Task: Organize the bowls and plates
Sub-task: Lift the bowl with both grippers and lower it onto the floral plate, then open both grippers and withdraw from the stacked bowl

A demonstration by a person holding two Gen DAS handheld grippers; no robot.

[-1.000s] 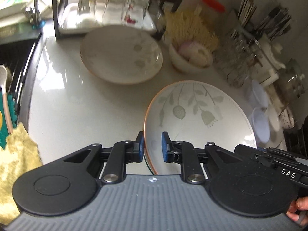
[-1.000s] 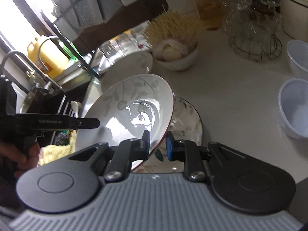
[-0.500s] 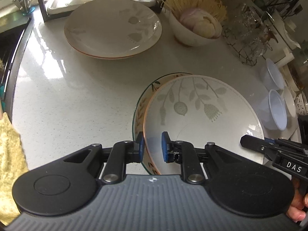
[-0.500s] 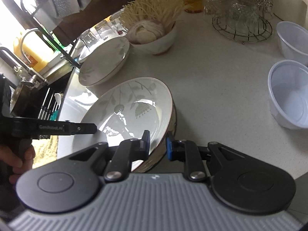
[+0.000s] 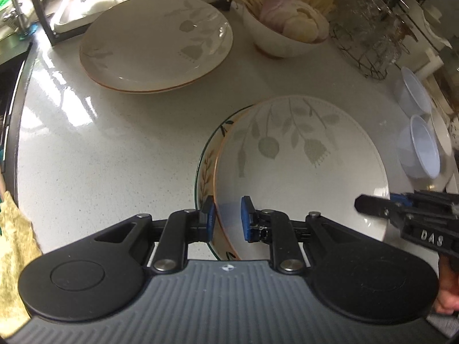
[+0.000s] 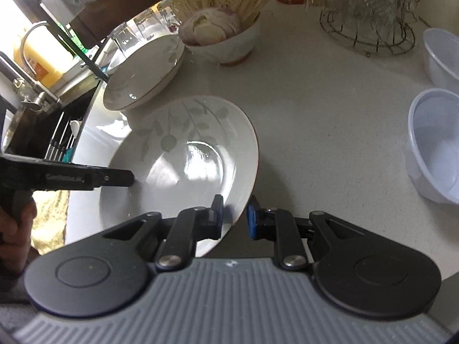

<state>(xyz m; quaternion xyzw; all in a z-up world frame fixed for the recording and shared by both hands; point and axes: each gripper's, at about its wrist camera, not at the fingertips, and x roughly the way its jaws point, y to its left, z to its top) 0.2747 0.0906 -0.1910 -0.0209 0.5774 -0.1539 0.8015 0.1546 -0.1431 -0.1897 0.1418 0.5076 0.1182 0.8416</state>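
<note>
Both grippers are clamping the leaf-patterned plate: left gripper and right gripper pinching opposite rims, the plate lying over a floral plate.

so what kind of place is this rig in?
Most likely a home kitchen counter: a faucet over a sink at the edge, leaf-patterned plates on the white worktop, and upturned glasses on a wire rack.

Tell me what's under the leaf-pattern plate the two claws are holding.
Under the leaf-pattern plate lies another plate with a dark green rim and yellow leaf motifs; only its left edge shows, the rest is covered.
</note>
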